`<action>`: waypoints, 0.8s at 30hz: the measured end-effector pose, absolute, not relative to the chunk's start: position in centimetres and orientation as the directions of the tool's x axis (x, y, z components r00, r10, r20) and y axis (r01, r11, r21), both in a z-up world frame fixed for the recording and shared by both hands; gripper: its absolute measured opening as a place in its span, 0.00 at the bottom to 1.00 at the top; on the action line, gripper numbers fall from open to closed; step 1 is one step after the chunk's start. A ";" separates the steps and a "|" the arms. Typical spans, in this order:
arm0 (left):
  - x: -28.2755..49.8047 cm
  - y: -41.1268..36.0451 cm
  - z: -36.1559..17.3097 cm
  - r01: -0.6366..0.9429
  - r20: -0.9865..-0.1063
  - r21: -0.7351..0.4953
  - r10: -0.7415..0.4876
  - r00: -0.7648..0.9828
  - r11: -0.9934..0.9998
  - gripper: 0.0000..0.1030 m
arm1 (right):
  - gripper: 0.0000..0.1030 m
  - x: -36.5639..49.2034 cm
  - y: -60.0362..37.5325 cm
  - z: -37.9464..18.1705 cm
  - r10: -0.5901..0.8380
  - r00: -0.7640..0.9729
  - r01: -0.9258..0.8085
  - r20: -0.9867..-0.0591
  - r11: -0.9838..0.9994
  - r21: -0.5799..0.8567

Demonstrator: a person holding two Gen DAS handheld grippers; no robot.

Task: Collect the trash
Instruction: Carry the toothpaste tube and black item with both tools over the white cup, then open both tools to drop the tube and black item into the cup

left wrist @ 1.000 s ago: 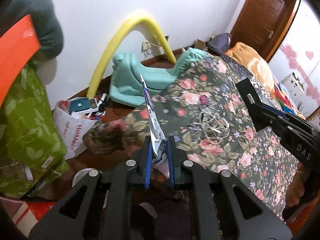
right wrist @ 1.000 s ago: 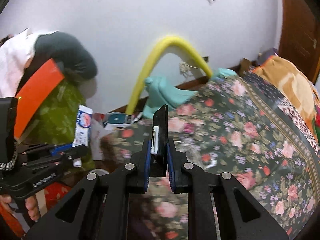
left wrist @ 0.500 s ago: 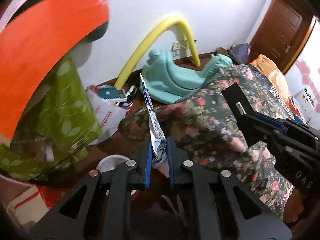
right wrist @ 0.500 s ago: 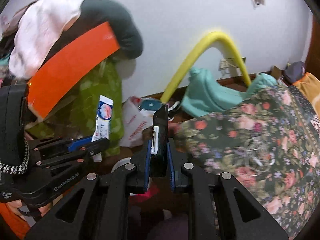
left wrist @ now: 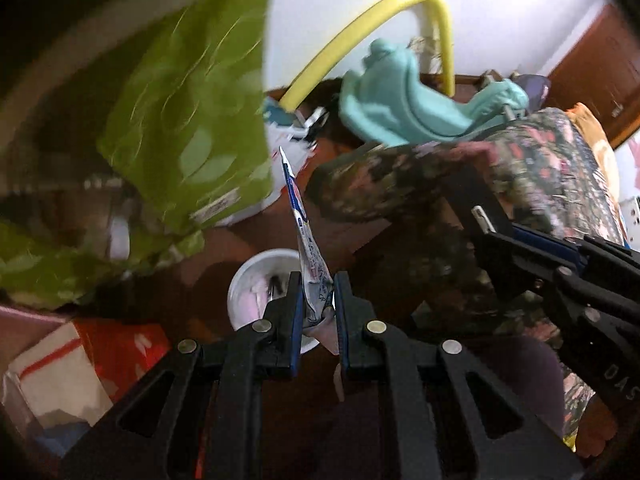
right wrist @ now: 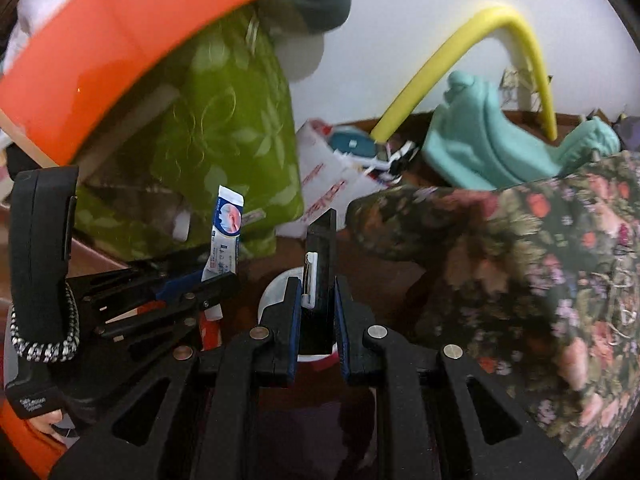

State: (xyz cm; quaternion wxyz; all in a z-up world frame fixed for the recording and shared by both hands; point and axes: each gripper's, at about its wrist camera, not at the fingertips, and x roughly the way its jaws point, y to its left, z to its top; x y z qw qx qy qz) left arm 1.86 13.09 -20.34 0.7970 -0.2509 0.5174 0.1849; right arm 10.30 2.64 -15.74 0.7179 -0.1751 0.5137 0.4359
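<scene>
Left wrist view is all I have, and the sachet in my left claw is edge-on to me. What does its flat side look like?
Observer: In the right wrist view the sachet faces the camera: white, with a blue band and a round pinkish picture near the top.
Operator: The right claw is blurred for me. What does it hold?
Observer: The right claw is shut on a flat black piece that has a white clip on its left edge.
Operator: Where is the white container from there?
Observer: The rim of the white container shows just behind that black piece, beyond the claw tips.
</scene>
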 end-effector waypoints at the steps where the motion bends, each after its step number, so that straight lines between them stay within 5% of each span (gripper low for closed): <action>1: 1.6 13.6 -21.0 -0.565 -0.923 -0.210 0.029 0.384 0.798 0.13 | 0.14 10.2 3.2 -16.4 0.436 0.076 -0.808 -0.897 0.554 0.200; 17: 1.2 16.8 -28.6 -0.638 -0.966 -0.226 -0.086 0.243 0.736 0.13 | 0.15 10.1 8.5 -23.0 0.344 -0.129 -0.804 -0.930 0.513 0.301; 24: 1.4 16.9 -29.0 -0.645 -0.972 -0.219 -0.103 0.213 0.732 0.17 | 0.27 10.2 8.5 -23.1 0.317 -0.119 -0.811 -0.941 0.516 0.277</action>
